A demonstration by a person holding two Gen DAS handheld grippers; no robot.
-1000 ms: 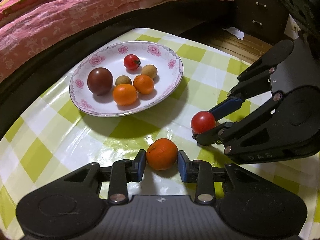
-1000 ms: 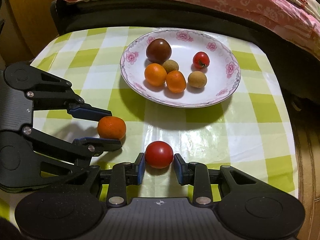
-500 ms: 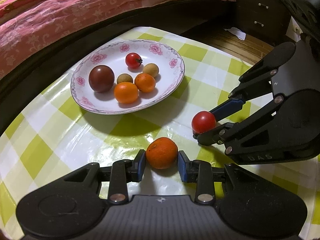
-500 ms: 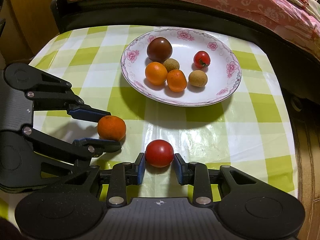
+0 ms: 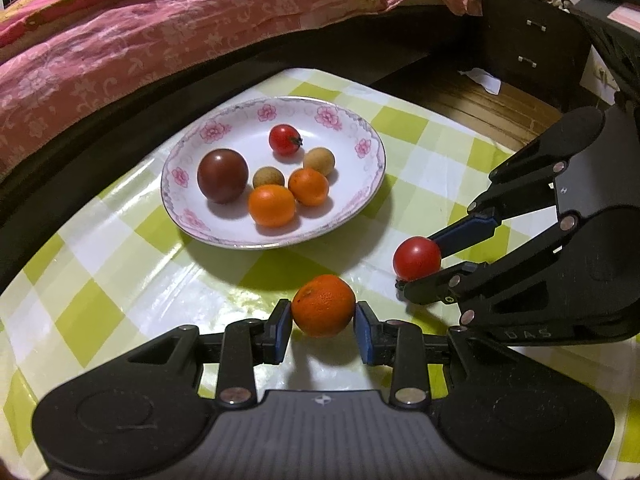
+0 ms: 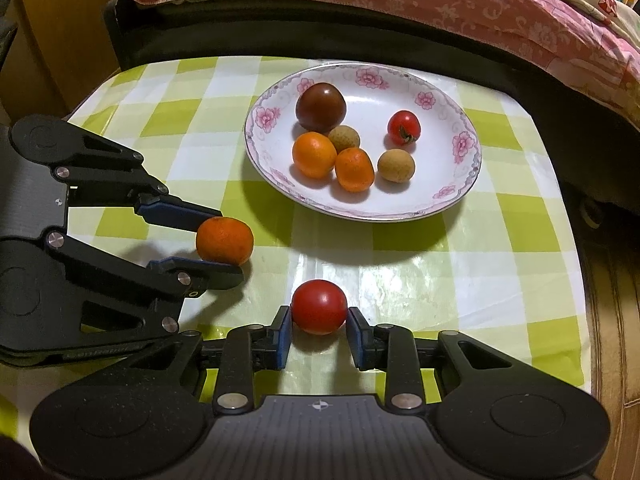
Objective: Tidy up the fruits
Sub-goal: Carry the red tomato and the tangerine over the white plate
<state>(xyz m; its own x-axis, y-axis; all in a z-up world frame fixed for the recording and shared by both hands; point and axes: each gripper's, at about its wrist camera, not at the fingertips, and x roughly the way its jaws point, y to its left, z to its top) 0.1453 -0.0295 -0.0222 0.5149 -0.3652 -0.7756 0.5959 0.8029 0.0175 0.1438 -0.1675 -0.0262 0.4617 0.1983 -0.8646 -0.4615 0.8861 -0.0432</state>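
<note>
My left gripper (image 5: pixel 322 326) is shut on an orange tangerine (image 5: pixel 323 311), held just above the checked tablecloth; it also shows in the right wrist view (image 6: pixel 225 240). My right gripper (image 6: pixel 319 330) is shut on a red tomato (image 6: pixel 319 306), which also shows in the left wrist view (image 5: pixel 417 258). Ahead lies a white flowered plate (image 5: pixel 352 204) (image 6: pixel 460 196) holding a dark tomato (image 5: pixel 222 175), a small red tomato (image 5: pixel 284 140), two tangerines (image 5: pixel 272 205) and two small brown fruits (image 5: pixel 319 161).
The table with its green and white cloth (image 6: pixel 500 264) ends close on the right. A bed with a pink cover (image 5: pixel 120 48) runs behind the plate. A dark cabinet (image 5: pixel 528 52) stands beyond the table at the right.
Both grippers have lifted and drawn back a little with their fruits, so the plate sits farther away in both views. The grips are unchanged.
</note>
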